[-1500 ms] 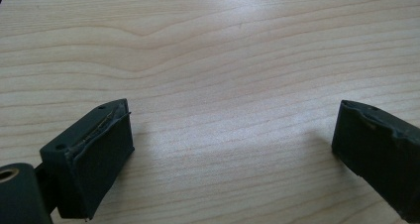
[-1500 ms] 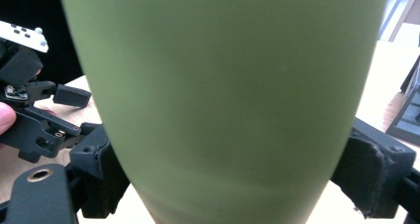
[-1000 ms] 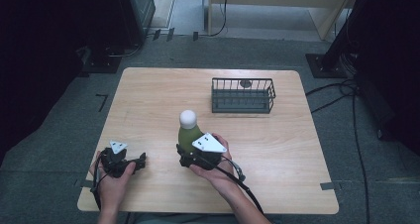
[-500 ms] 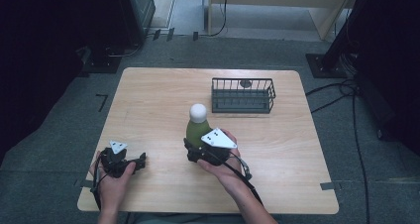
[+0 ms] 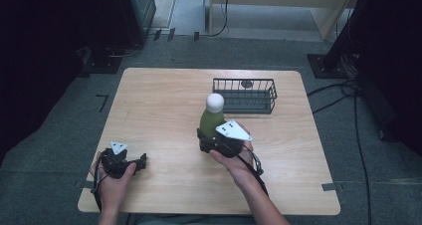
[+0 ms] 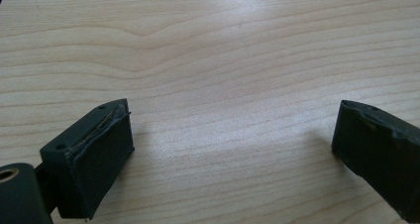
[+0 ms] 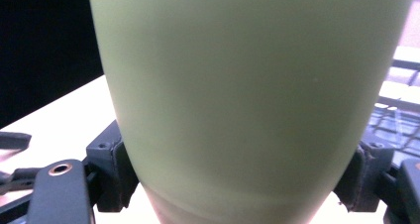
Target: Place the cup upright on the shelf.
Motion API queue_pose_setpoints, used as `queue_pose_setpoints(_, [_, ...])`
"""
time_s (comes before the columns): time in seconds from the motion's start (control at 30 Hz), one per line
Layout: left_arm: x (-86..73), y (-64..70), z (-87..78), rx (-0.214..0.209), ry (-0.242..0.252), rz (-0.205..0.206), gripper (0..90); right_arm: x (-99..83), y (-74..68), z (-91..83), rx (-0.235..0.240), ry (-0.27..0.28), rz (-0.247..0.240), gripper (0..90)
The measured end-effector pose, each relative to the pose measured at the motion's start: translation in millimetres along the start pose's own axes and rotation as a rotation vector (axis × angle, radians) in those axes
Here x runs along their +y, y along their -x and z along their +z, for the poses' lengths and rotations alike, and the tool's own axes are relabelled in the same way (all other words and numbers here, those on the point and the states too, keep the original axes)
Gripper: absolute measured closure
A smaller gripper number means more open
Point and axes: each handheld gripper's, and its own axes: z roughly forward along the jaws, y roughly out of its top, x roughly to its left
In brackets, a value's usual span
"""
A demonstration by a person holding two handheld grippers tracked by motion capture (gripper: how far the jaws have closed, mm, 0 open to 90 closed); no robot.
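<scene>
A green bottle [image 5: 211, 120] with a round white cap stands upright in my right gripper [image 5: 211, 141], held above the middle of the wooden table [image 5: 159, 100]. In the right gripper view the bottle's green body [image 7: 247, 85] sits between both jaws, which press on its lower sides. The right gripper [image 7: 237, 177] is shut on it. My left gripper [image 5: 141, 162] rests low at the table's front left, held by a hand. Its black jaws stand wide apart over bare wood in the left gripper view, so the left gripper [image 6: 233, 149] is open and holds nothing.
A black wire basket [image 5: 244, 95] stands at the back right of the table, just beyond the bottle; a small dark round thing lies in it. Cables [image 5: 348, 93] run across the grey floor on the right. Dark furniture stands at the left and right edges.
My right gripper has carried the green bottle forward and to the right, toward the wire basket. The left gripper has stayed in place.
</scene>
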Motion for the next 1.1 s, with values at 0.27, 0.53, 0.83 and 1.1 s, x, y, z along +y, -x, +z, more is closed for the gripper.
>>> queue_pose_setpoints(0.27, [0.0,0.0,-0.1,0.0,-0.001,0.0,2.8,14.8,24.4,-5.8,-0.061,0.015,0.025,20.3])
queue_pose_setpoints(0.53, [0.0,0.0,-0.1,0.0,-0.001,0.0,2.8,28.4,42.1,-10.7,-0.106,0.028,0.024,20.3])
queue_pose_setpoints(0.83, [0.0,0.0,-0.1,0.0,0.0,-0.001,2.9,50.2,69.2,-12.5,-0.161,0.044,0.037,20.3])
queue_pose_setpoints(1.1, [0.0,0.0,-0.1,-0.001,0.0,0.0,2.9,66.0,88.3,-12.1,-0.203,0.065,0.063,20.3])
